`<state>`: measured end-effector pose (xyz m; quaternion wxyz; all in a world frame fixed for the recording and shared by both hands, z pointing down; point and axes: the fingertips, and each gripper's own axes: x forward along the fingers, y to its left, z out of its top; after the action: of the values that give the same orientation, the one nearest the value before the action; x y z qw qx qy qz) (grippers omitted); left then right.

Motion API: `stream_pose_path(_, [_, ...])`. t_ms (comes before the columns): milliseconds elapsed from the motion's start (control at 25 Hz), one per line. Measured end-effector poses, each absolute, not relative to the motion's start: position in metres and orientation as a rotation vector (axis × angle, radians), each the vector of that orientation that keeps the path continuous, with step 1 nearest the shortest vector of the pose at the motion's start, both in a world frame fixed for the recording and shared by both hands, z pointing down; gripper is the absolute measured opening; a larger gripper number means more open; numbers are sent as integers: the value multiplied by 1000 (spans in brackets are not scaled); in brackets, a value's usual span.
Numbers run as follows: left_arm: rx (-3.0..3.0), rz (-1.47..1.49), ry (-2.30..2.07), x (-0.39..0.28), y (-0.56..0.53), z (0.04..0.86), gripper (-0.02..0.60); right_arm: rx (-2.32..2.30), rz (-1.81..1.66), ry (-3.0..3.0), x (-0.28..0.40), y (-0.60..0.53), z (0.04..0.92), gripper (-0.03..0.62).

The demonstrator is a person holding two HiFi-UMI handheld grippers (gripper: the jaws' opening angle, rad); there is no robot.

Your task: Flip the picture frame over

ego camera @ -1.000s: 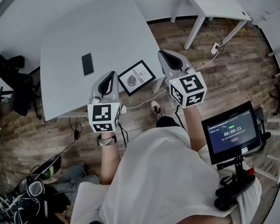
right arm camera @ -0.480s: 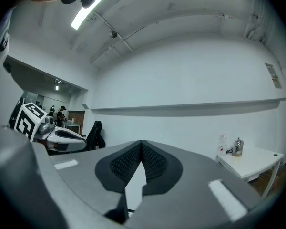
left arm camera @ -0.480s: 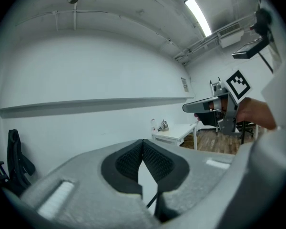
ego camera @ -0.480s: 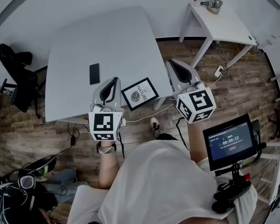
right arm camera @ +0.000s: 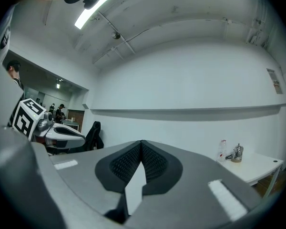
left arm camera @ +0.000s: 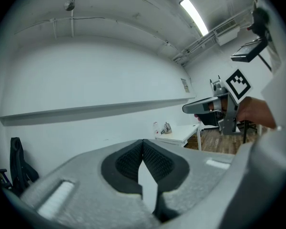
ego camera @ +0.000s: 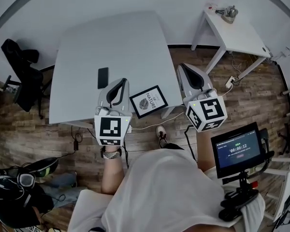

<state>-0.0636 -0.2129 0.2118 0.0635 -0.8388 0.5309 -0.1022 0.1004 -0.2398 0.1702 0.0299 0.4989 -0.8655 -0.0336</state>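
The picture frame (ego camera: 149,101) lies print side up near the front edge of the bench (ego camera: 111,37), turned a little askew, its leaf picture showing; it sits where it sat a second ago, not yet flipped, and neither gripper touches it. The black phone (ego camera: 102,77) lies flat to the frame's left and has likewise kept its place. The left gripper (ego camera: 120,82) hangs over the bench's front edge between phone and frame; in the head view its tip has drawn away from the frame's level and now stands about level with the phone. The right gripper (ego camera: 184,67) hangs off the bench's right side over the wooden floor, just beside the edge, much as before; both grippers look lifted compared with the earlier frame. In the left gripper view the left gripper (left arm camera: 143,142) has its dark ribbed pads pressed together at the tips with nothing between them, and it faces the white wall; the right gripper (left arm camera: 193,107) shows at its side. In the right gripper view the right gripper (right arm camera: 142,143) is likewise pressed together and empty. The small side table (ego camera: 237,30) now shows more fully in the head view.
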Motion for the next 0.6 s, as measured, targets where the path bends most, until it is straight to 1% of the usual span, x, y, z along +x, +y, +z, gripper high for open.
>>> stream_pose_path(600, [-2555, -319, 1590, -57, -215, 216, 3, 1504, -80, -2665, 98, -240, 179, 2])
